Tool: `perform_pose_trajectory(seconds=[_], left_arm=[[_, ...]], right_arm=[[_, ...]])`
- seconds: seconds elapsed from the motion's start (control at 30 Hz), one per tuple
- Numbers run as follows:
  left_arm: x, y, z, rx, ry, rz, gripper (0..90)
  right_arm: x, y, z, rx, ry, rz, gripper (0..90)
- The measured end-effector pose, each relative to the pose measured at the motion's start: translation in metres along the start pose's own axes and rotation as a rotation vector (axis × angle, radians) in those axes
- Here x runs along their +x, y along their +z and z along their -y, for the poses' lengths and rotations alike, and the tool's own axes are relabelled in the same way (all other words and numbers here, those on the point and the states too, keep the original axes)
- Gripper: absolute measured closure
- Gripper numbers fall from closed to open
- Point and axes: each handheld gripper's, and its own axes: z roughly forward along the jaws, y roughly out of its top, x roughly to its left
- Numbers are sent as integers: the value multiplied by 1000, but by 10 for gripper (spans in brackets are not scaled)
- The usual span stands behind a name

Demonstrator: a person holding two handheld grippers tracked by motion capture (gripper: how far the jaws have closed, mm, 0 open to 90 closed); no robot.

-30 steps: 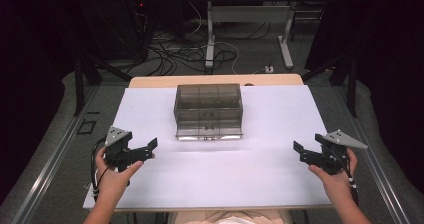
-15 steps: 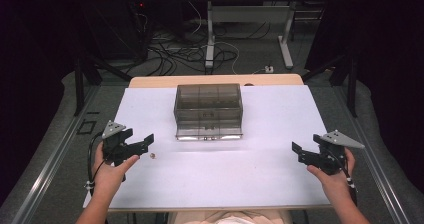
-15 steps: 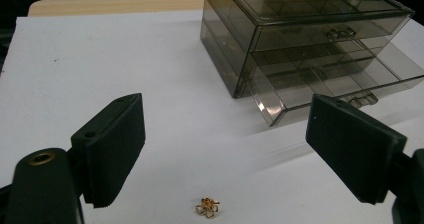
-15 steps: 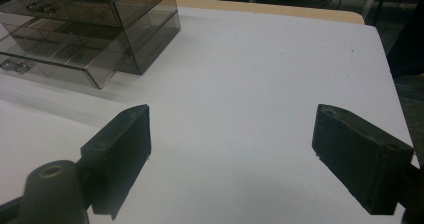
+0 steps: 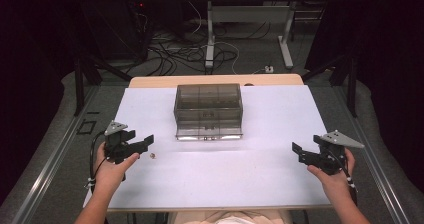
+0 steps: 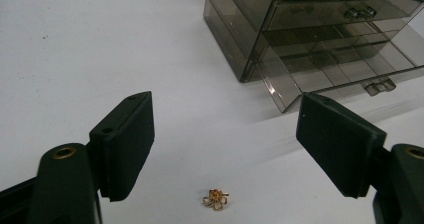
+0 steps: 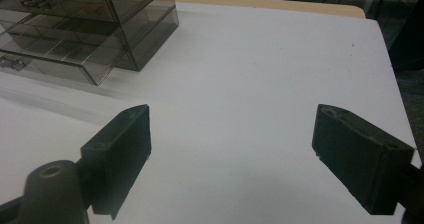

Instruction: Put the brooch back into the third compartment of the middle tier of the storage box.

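Now: left gripper (image 6: 220, 149) closing around the charm (image 6: 215, 199).
Jaws have narrowed, nothing pinched yet; right gripper (image 7: 232, 154) gapes empty right of the box (image 5: 208, 111). Tiny charm may skid away.

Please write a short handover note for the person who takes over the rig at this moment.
Left gripper: open, jaws have just been closing, low over the gold flower charm, not touching it.
Right gripper: open, nothing between its jaws, at the right of the white table.
Smoky drawer box: mid-table, its drawers look closed.
Done: left gripper lined up on the charm.
Left: probably grasp the charm, open a drawer and put it in.
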Motion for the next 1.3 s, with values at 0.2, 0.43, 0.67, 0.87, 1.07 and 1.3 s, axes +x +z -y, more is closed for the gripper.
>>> perform_pose_trajectory(seconds=[0.2, 0.43, 0.67, 0.87, 1.07, 1.3], left_arm=[[4, 6, 2, 24, 1, -3, 249], [5, 11, 5, 51, -2, -4, 290], [6, 18, 9, 106, -18, -1, 334], [5, 24, 10, 152, -22, 7, 346], [5, 27, 10, 190, -42, 5, 377], [5, 31, 12, 234, -76, 18, 412]], right_arm=[[0, 0, 0, 6, -1, -8, 159], [0, 1, 0, 8, -1, -12, 159], [-1, 2, 1, 16, 1, -13, 159], [-2, 3, 1, 17, -4, -14, 159], [-2, 3, 1, 16, -2, -15, 159], [-2, 4, 1, 20, 0, -19, 159]])
